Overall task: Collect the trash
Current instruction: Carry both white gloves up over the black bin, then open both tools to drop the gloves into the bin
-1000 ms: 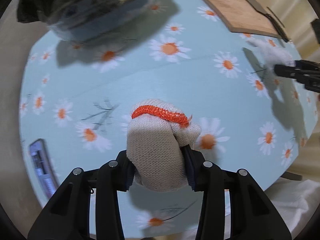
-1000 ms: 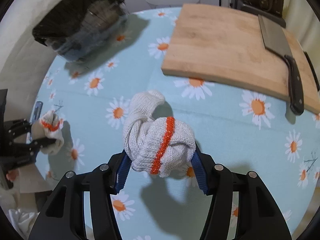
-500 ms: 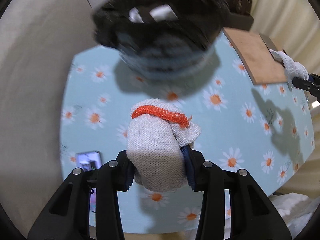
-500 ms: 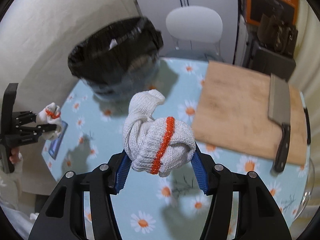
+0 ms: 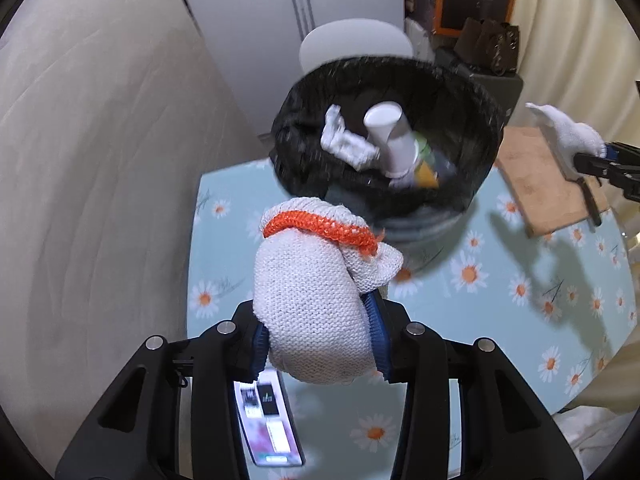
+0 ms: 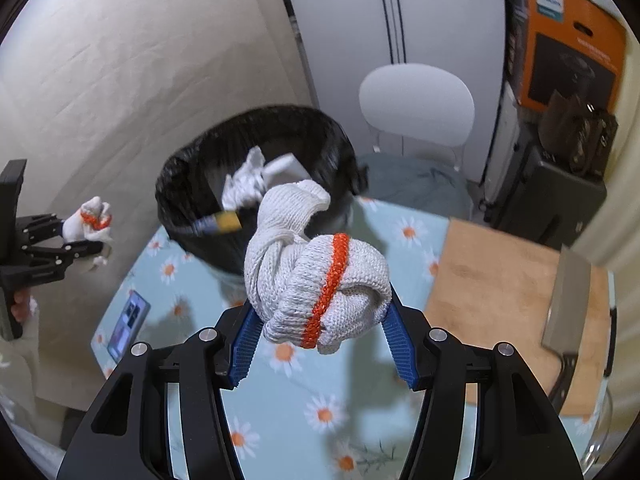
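Knitted white gloves fill both your grippers. Your left gripper [image 5: 320, 340] pinches one glove [image 5: 312, 292]; your right gripper [image 6: 320, 344] pinches another [image 6: 320, 284], near the bin [image 5: 472, 120].

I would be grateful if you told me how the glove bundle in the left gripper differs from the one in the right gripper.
The left glove bundle is a compact wad with its orange band arching over the top; the right glove bundle is knotted, its band running diagonally across the front. The right one has a loose end sticking up; the left one has none. Both are white knit, clamped between jaws above the table.

Both wrist views look down, sharing the bin [image 5: 384, 152] [image 6: 256, 184].
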{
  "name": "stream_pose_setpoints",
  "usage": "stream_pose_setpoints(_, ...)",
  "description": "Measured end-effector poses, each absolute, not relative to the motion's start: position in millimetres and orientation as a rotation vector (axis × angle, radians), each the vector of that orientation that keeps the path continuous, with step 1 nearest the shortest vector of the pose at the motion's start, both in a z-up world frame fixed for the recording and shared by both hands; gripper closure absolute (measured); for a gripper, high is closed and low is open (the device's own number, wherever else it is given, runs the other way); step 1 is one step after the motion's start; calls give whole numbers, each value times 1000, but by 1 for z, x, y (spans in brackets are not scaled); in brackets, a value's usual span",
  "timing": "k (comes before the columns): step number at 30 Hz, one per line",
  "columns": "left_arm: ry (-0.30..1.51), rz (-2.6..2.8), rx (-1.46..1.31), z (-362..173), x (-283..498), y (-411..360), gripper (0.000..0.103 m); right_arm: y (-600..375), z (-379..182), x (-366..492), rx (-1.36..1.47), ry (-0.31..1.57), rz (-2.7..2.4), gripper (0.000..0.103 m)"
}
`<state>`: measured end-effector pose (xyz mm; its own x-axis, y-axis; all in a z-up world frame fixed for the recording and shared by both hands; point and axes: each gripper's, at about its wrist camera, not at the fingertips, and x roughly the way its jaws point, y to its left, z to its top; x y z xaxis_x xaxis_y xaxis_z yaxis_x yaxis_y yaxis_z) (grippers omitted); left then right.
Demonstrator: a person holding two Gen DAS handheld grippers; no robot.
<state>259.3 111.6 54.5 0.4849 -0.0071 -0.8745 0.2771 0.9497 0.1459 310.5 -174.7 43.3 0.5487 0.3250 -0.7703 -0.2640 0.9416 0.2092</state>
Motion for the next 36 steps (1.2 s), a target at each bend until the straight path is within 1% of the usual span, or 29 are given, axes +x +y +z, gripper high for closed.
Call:
stream_pose_setpoints(8, 965, -260, 301, 80, 300, 92, 61, -149, 64, 347, 57, 862, 385, 50)
stream_pose_setpoints(12, 932, -301, 286, 79, 318, 80, 61, -136, 69, 364, 49, 837, 408, 50)
stream_pose_setpoints(18, 943, -360, 262, 63, 346, 67, 61, -118, 74, 388, 43, 818, 437, 50)
stream_pose_setpoints(24, 946, -386, 219, 44, 367, 61, 61, -107, 68, 410, 28, 833, 465, 50)
stream_pose_setpoints(36, 923, -454, 178, 17, 382, 62, 61, -89, 56, 437, 12, 848, 494, 48)
